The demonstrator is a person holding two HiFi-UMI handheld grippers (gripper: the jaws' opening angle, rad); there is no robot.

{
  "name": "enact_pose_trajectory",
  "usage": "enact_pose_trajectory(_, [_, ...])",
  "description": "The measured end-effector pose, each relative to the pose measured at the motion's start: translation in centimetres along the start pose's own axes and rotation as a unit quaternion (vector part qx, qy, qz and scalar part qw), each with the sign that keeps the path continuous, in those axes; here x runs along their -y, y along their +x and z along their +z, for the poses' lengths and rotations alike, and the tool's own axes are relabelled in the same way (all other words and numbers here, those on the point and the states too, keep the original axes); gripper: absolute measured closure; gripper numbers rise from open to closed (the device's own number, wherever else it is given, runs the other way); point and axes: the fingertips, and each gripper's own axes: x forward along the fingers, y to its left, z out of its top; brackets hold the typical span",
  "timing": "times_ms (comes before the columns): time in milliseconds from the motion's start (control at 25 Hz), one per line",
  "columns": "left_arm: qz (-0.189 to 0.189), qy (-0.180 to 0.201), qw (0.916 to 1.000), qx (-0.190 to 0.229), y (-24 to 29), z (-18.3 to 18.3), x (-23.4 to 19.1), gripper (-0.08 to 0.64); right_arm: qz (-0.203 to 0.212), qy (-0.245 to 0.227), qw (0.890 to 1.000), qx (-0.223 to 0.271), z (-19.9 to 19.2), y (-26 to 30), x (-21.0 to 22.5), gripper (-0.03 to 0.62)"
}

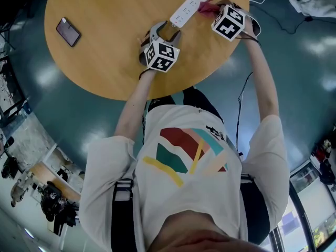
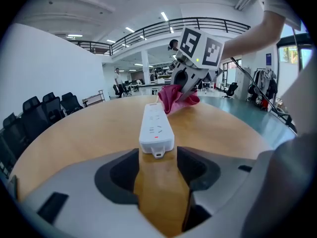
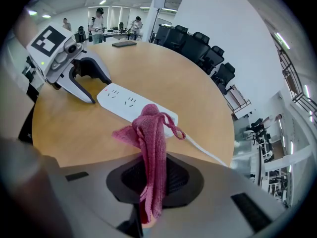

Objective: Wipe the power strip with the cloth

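Right claw (image 3: 151, 175) clamps cloth (image 3: 151, 133) above round wooden table (image 3: 163, 78); chairs (image 3: 198, 46) behind.

Open-plan office hall: round wooden table (image 1: 105, 62), rows of black office chairs (image 3: 198, 41), railed mezzanine gallery (image 2: 148, 32), ceiling strip lights (image 2: 164, 16), people (image 3: 99, 18) standing at distant desks.

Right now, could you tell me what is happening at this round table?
A person with a gripper in each hand is working on a white power strip that lies on the round wooden table. The right gripper is shut on a pink cloth and holds it at the strip's corded end. The left gripper is open, with its jaws apart at the strip's other end and not pinching it. A phone lies off to one side.
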Motion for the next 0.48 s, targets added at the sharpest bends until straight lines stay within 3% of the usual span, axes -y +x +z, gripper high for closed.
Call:
enact_pose_trajectory(240, [0.012, -0.024, 0.9996, -0.003, -0.2, 0.2, -0.5, 0.276, 0.000, -0.002, 1.000, 0.003, 0.4, -1.3, -1.7, 0.552])
enact_pose_trajectory(480, [0.003, -0.019, 0.9998, -0.003, 0.2, 0.7, 0.0, 0.276, -0.009, -0.018, 1.000, 0.015, 1.6, -3.0, -1.7, 0.552])
